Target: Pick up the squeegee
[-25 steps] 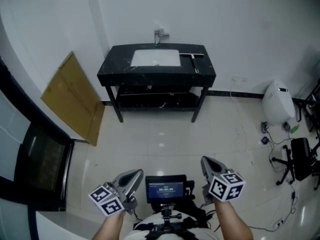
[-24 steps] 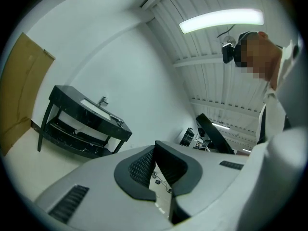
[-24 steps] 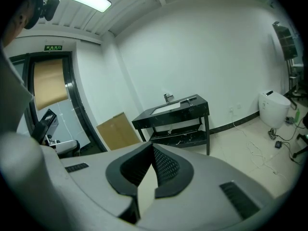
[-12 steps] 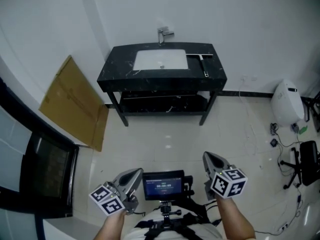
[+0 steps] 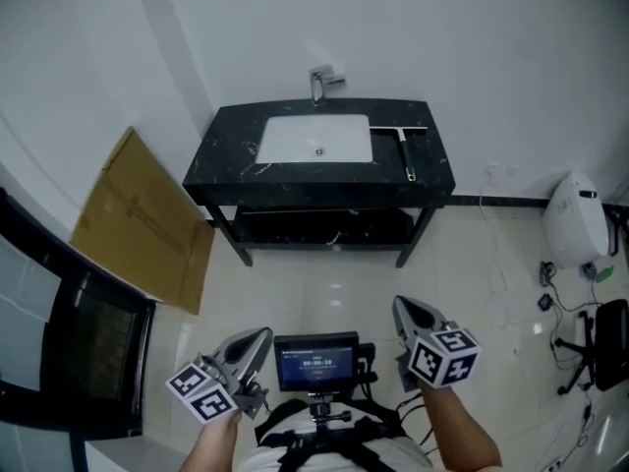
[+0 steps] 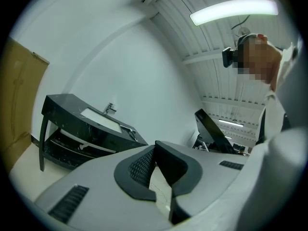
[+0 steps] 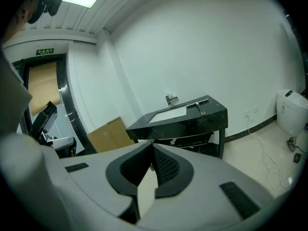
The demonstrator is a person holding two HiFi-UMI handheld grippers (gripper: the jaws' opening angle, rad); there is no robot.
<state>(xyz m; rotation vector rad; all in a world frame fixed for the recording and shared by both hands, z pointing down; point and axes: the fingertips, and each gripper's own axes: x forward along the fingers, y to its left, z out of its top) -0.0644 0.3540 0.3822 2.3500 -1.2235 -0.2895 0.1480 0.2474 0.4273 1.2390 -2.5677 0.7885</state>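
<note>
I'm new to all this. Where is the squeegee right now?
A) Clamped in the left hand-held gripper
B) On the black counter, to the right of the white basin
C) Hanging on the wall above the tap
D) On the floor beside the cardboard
B: the squeegee lies flat on the black counter, just right of the white basin, with its handle pointing toward the counter's front edge.

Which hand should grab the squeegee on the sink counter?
Right. The squeegee lies at the counter's right end, on the right gripper's side; the left gripper sits farther across. Both are shut, empty and far from it.
</note>
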